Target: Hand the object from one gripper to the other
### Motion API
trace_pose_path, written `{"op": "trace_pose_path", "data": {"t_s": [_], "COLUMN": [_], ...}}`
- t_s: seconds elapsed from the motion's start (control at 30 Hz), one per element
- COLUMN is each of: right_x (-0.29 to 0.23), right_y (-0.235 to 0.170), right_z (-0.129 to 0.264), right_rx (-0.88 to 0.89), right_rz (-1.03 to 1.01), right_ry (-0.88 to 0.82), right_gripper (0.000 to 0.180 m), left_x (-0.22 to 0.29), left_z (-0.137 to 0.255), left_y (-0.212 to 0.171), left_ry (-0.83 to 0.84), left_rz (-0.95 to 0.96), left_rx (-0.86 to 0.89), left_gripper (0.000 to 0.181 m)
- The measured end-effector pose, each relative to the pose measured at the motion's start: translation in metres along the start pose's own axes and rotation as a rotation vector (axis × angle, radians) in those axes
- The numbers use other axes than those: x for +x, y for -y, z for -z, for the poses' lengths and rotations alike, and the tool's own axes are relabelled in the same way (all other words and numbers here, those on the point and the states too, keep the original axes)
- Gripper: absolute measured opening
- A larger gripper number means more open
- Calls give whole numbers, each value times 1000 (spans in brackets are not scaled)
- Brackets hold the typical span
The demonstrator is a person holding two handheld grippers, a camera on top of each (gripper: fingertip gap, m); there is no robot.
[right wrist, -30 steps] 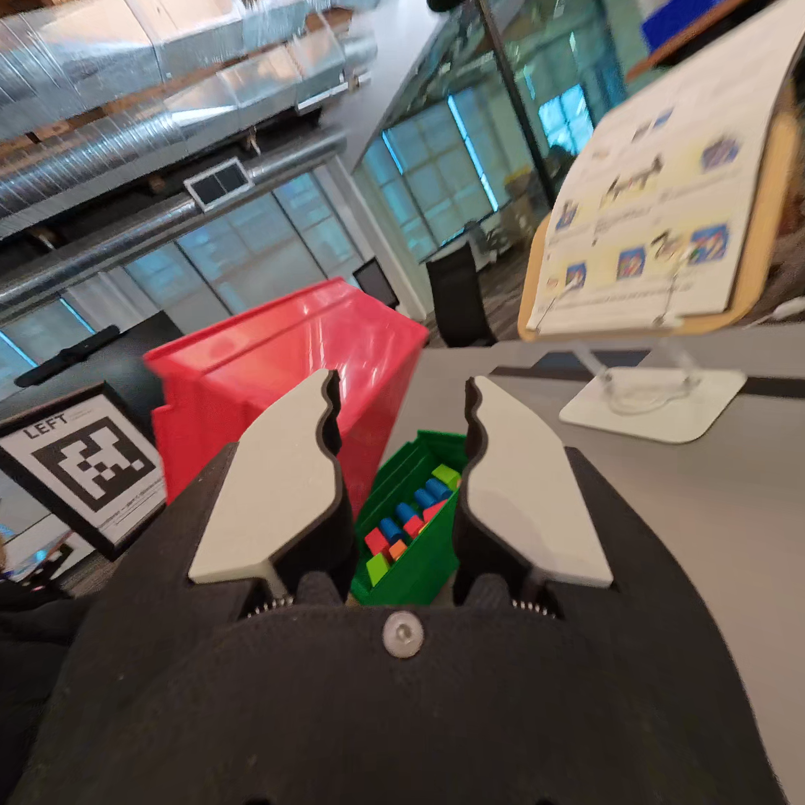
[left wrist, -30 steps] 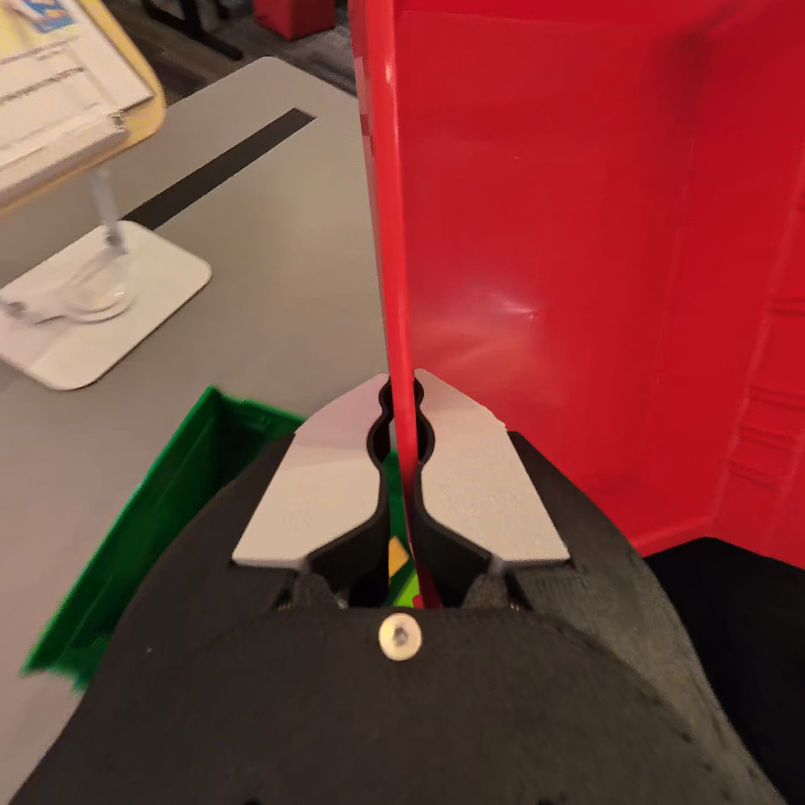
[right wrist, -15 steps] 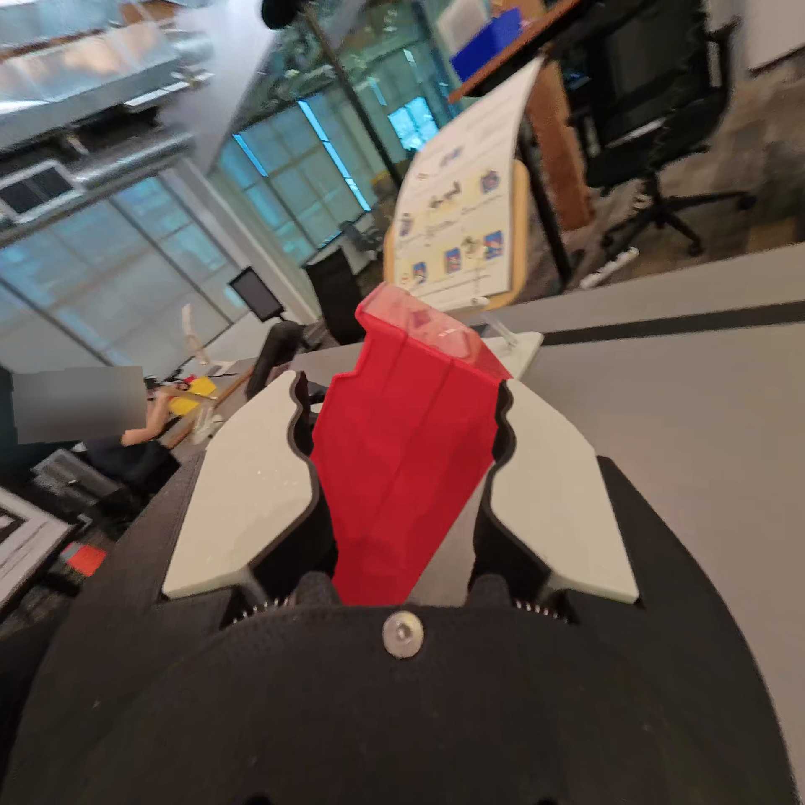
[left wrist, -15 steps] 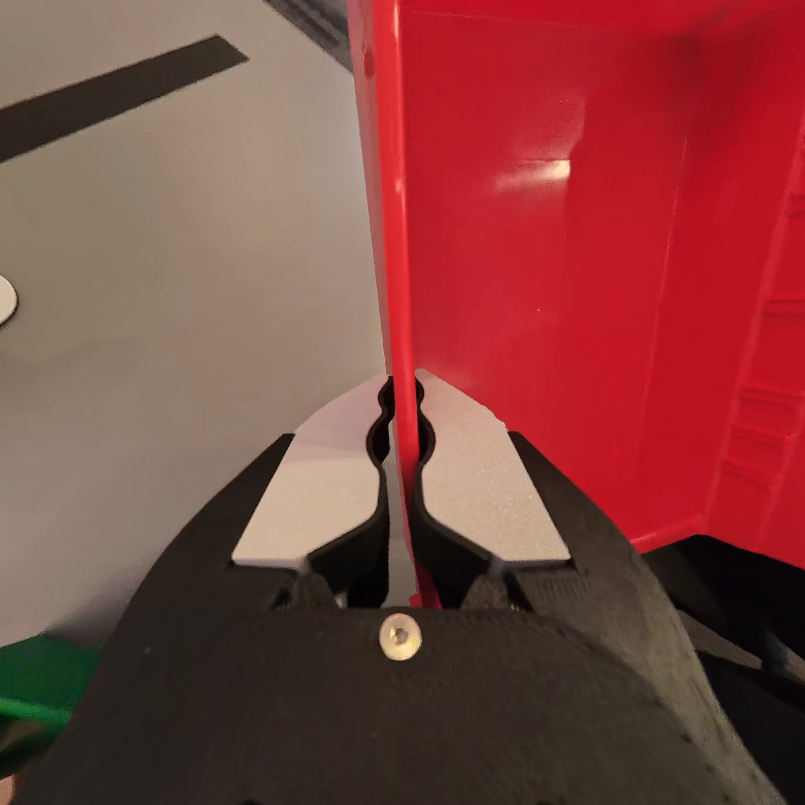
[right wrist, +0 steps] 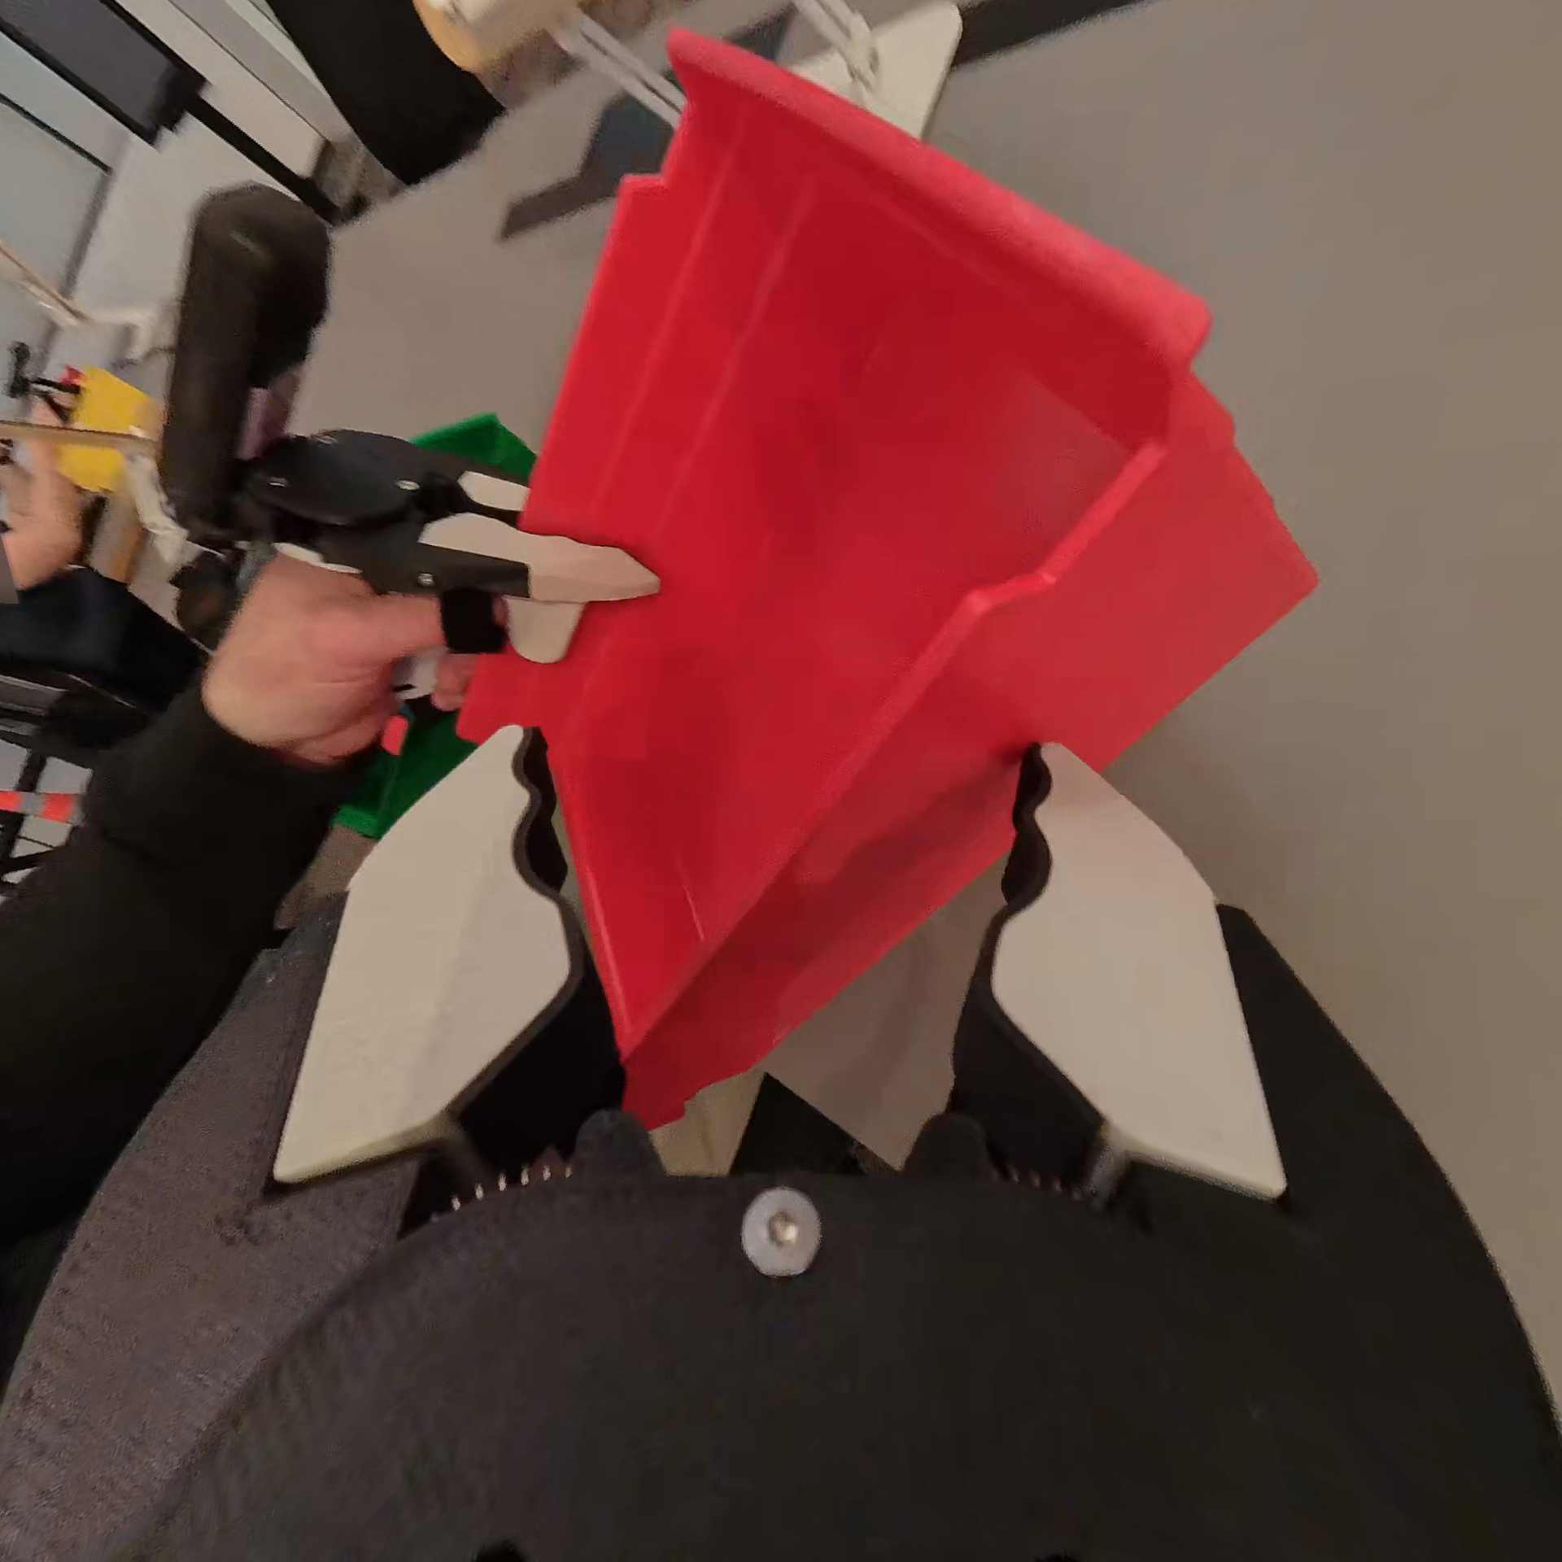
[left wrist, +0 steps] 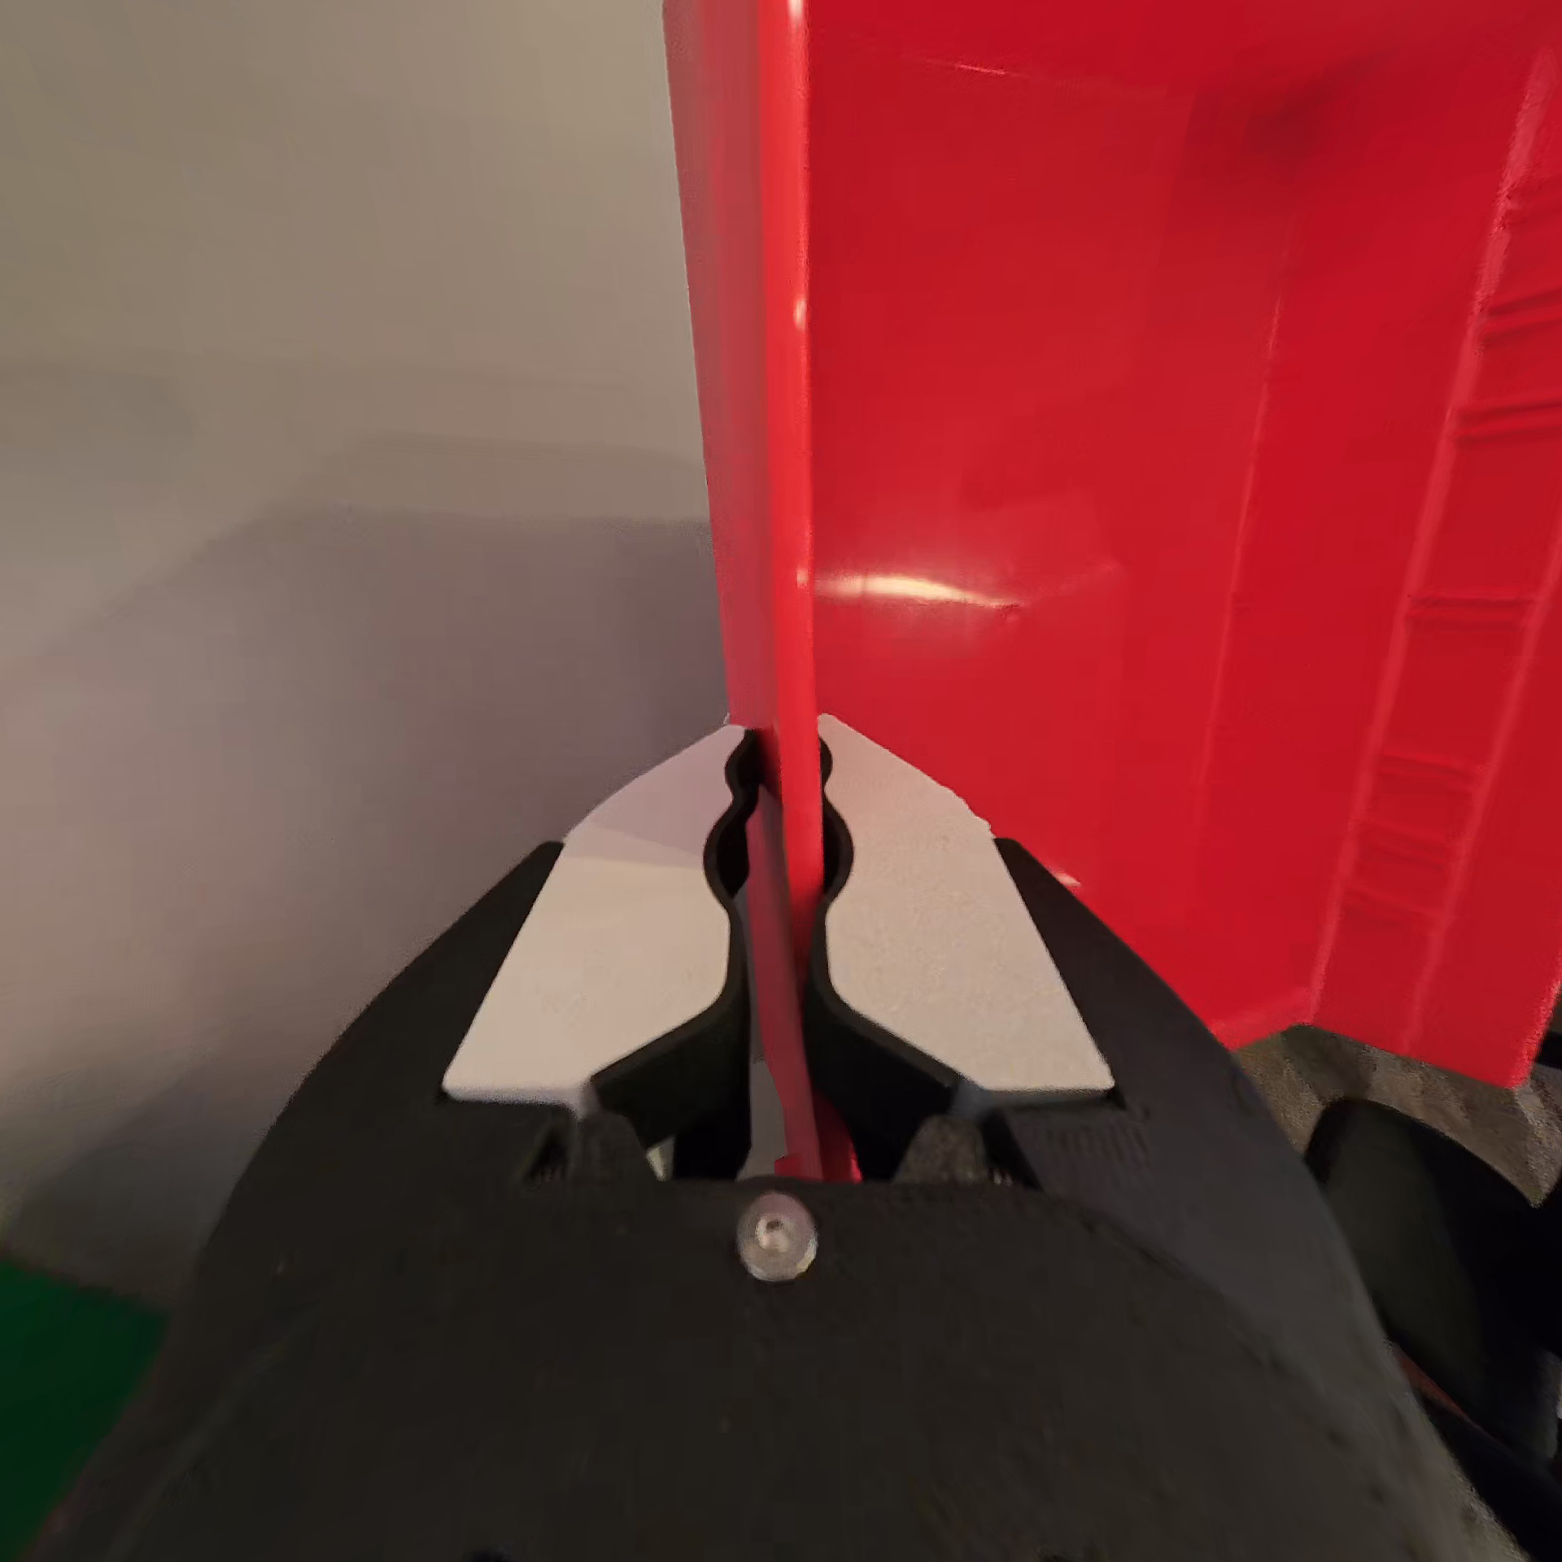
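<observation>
We see a plain grey counter [right wrist: 1268, 253] filling the background. A green bin [right wrist: 397, 786] sits on it at the left, mostly hidden. At the far edge a black strip [right wrist: 558, 190] crosses the surface, and a white stand base [right wrist: 913, 93] rests near it.

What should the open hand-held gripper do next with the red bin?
Probably close on it. The right hand-held gripper is open around the red bin's near end, while the left hand-held gripper is clamped on one wall, so the bin needs a second hold before release.
</observation>
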State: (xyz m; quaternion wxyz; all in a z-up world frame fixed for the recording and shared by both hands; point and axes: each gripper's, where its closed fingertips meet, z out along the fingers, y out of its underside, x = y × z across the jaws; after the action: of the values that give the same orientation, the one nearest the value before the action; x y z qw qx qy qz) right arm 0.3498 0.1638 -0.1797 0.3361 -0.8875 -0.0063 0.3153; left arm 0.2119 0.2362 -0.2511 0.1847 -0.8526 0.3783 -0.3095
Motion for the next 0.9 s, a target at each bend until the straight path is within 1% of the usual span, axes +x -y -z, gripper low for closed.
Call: {"op": "trace_pose_path", "data": {"t_s": [0.07,0.17,0.23,0.3,0.37,0.4,0.43,0.5,0.6,0.7,0.77,0.87,0.9], "right_x": [17,31,36,40,44,47,47,41,38,31,25,15,15], "right_y": [-13,-32,-37,-38,-44,-46,-45,-45,-50,-55,-61,-68,-70], "right_z": [-18,-44,-57,-67,-79,-83,-85,-88,-90,-92,-94,-98,-99], "right_rx": [-67,-165,-182,-186,-212,-221,-214,-219,-258,-291,-326,-375,-389], "right_rz": [-25,-41,-31,-22,-25,-14,0,-10,18,27,46,79,88], "right_ry": [-49,-65,-63,-69,-80,-95,-104,-81,-81,-67,-57,-30,-39], "right_gripper": [100,108,114,114,121,122,118,121,113,110,109,108,104], "left_x": [-5,-11,-12,-13,-2,3,8,18,34,39,43,49,52], "left_z": [-6,-12,-14,-16,-17,-17,-15,-9,1,8,13,24,28], "left_y": [-9,-25,-34,-45,-62,-71,-76,-88,-109,-123,-131,-151,-157], "left_ry": [11,47,36,33,-25,-40,-37,-37,-56,-51,-64,-43,-42], "left_rz": [23,38,57,68,73,53,18,-36,-107,-142,-138,-189,-213], "left_rx": [-39,-106,-143,-179,-273,-324,-347,-436,-543,-572,-588,-662,-683], "left_gripper": [12,16,18,20,29,37,42,51,64,70,70,72,73]}}
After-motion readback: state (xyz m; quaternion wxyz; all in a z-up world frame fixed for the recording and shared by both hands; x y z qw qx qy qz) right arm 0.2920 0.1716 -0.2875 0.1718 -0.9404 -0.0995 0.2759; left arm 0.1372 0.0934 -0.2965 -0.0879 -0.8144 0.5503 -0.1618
